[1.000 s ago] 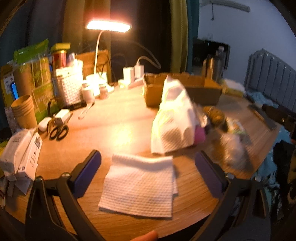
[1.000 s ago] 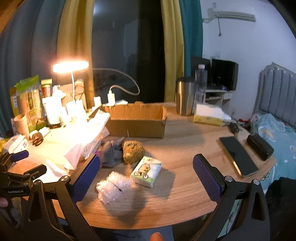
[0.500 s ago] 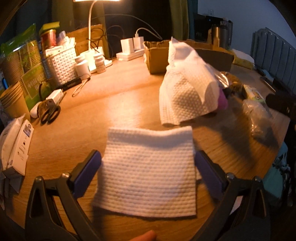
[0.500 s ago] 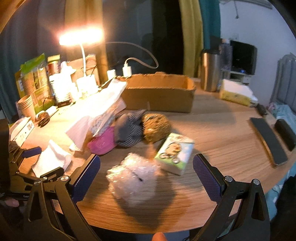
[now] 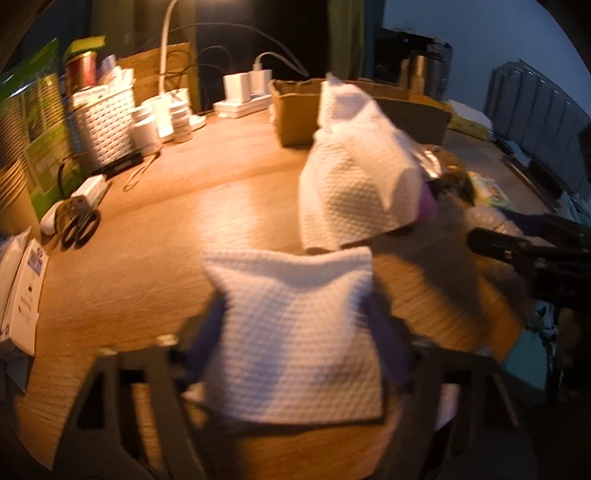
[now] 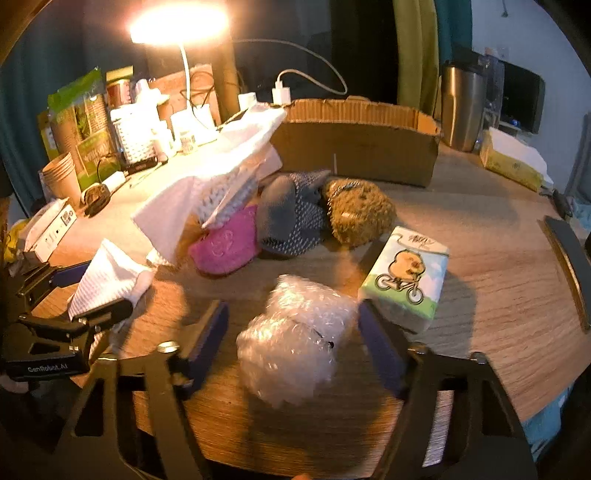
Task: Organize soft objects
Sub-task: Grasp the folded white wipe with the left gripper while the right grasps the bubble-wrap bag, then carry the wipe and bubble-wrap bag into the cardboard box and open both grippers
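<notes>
My left gripper (image 5: 295, 332) has closed on a folded white cloth (image 5: 295, 328), which bends up between its blue pads; it also shows in the right wrist view (image 6: 107, 282). My right gripper (image 6: 291, 328) has its blue pads either side of a clear bubble-wrap wad (image 6: 295, 336), close to it; contact is unclear. Behind lie a pink pad (image 6: 225, 245), a grey dotted sock (image 6: 291, 221), a brown sponge (image 6: 356, 212) and a draped white cloth (image 6: 221, 162). An open cardboard box (image 6: 354, 144) stands at the back.
A tissue pack with a cartoon (image 6: 406, 278) lies right of the bubble wrap. A lamp (image 6: 177, 26), white basket (image 6: 135, 136), paper cups (image 6: 61, 179) and scissors (image 5: 79, 223) crowd the left. A steel tumbler (image 6: 461, 107) and phone (image 6: 569, 266) are right.
Both grippers moved forward and down and narrowed. The left jaws closed on the folded cloth, which now buckles. The right jaws came in around the bubble wrap.
</notes>
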Available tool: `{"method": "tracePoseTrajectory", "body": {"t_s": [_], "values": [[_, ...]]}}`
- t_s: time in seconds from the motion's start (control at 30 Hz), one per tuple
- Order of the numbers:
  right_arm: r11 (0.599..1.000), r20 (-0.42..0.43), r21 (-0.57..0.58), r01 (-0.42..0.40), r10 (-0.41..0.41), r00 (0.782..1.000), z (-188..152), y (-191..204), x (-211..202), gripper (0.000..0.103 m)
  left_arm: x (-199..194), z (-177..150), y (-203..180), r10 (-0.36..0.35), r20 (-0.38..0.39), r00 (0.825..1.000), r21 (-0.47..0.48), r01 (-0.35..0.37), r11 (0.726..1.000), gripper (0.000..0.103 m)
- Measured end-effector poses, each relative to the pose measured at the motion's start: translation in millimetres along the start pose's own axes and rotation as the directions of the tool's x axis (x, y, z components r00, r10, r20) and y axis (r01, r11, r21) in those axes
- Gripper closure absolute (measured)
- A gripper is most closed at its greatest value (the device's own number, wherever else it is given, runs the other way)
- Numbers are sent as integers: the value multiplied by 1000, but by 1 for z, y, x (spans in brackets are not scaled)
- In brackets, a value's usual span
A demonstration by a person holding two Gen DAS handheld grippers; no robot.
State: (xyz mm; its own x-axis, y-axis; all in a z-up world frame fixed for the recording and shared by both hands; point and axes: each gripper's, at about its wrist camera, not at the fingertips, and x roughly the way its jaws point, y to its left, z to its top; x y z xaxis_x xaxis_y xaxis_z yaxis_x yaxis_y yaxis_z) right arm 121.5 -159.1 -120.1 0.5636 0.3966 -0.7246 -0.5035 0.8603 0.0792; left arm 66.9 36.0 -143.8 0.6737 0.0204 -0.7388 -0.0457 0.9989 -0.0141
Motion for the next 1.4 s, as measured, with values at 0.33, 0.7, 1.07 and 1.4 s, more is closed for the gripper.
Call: {"method": "tracePoseTrajectory", "body": {"t_s": [0.33, 0.7, 1.07, 1.4], "values": [[999, 18, -29, -44, 44, 999, 11, -1, -15, 56, -8, 12, 1, -117, -15, 993, -55, 116, 992, 85], [997, 93, -37, -61, 64, 994, 49, -18, -31, 56, -38, 56, -3, -140, 88, 986, -63, 146, 987, 85], [998, 167, -24, -55, 58, 984, 84, -54, -38, 56, -67, 112, -6, -156, 250, 956, -85, 182, 980, 85], [999, 217, -22, -34, 38, 975, 109, -92, -41, 56, -60, 158, -39, -192, 296, 936, -27, 209, 978, 85]]}}
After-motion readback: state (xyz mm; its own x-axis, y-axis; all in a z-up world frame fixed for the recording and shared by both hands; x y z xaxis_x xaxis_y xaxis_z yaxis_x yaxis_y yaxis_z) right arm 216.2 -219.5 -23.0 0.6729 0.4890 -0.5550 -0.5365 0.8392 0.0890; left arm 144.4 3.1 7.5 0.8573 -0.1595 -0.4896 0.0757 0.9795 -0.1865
